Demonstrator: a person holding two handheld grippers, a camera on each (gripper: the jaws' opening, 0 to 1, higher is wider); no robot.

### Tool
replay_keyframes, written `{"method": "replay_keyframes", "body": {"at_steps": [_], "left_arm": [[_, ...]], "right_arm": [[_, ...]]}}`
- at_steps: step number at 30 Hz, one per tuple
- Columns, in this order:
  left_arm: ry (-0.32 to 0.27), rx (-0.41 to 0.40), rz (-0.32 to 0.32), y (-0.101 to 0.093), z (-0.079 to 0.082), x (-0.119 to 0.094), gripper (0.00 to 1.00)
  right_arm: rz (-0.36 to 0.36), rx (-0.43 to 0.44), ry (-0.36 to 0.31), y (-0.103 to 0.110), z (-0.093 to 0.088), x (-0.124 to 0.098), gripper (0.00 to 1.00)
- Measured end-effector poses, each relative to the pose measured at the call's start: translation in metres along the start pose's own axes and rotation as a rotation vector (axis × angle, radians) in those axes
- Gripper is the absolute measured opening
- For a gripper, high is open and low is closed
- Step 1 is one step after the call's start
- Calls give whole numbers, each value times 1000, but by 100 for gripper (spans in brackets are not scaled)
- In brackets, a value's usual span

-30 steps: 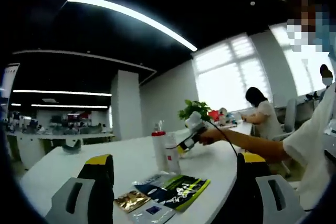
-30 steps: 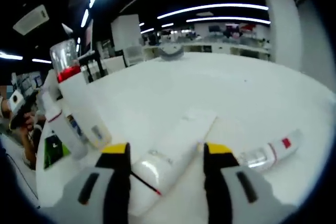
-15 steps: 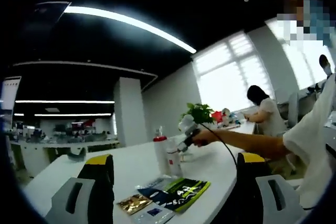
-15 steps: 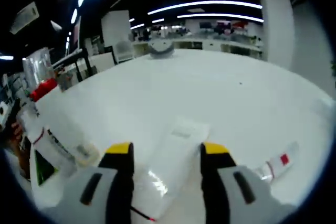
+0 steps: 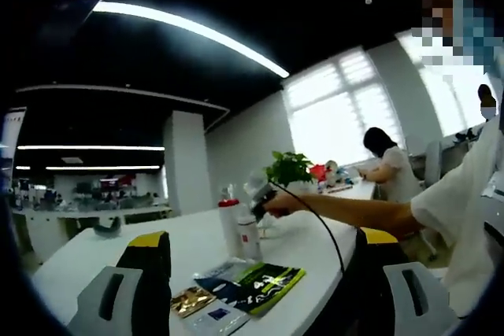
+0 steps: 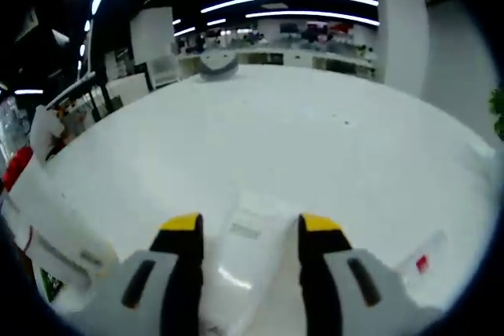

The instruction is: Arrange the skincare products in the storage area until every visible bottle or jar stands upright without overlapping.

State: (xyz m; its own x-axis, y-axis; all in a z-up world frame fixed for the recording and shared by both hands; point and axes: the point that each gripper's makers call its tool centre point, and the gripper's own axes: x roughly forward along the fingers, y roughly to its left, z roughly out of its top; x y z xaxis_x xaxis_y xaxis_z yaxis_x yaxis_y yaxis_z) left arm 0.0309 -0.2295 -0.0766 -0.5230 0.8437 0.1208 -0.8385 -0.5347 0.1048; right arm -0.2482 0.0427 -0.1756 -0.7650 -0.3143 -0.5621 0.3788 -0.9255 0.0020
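In the right gripper view my right gripper [image 6: 250, 227] is shut on a white tube [image 6: 244, 265], which points away over the white table [image 6: 315, 131]. A second small tube with a red mark [image 6: 417, 259] lies flat at the right. A large white bottle [image 6: 47, 230] with a red-capped one [image 6: 11, 169] behind it looms at the left edge. In the left gripper view my left gripper [image 5: 263, 238] is open and holds nothing. Beyond it stand the red-capped bottle [image 5: 229, 226] and a white bottle [image 5: 249, 238], with the right gripper [image 5: 260, 192] in a hand just above them.
Green-and-black packets [image 5: 253, 284] and a gold sachet [image 5: 191, 302] lie near the table's front edge. A potted plant [image 5: 288, 169] and a seated person [image 5: 386, 169] are at the far end. A grey object [image 6: 216, 66] rests on the far table.
The right gripper's jaws have narrowed onto the white tube and carried it toward the standing bottles. In the left gripper view the hand with the right gripper has moved left over the bottles.
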Motion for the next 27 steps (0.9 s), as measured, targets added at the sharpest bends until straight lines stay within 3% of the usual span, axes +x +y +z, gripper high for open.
{"method": "replay_keyframes", "body": {"at_steps": [3,5,13,18,21,22,23,24,27], "left_arm": [[16,-1,-21,-6,-3,2,99],[19,7,-30,-9,-4,3,99],[-1,28,-32,-17,6,-4,99],[-15,41,-33,-20,12,-7,99],[-20,35,-36,-21,13,-8,99],[-19,35,-40,-23,13,-8,99],[-14,56,-61,-34,13,-6,99],[-14,63,-66,-35,13,-7,99],[-27,62,-56,-30,15,-10,98]], "right_arm": [[-41,-24,-23,-3,-1,7,48],[-33,26,-56,-2,5,11,50],[-27,26,-59,-1,3,18,54],[-86,-18,-21,-2,1,25,51],[-68,-18,-19,1,2,23,44],[-67,-20,-18,2,2,24,0],[-76,-68,-32,4,8,22,0],[-84,-89,-40,6,10,22,39],[-84,-112,-41,8,12,21,38]]}}
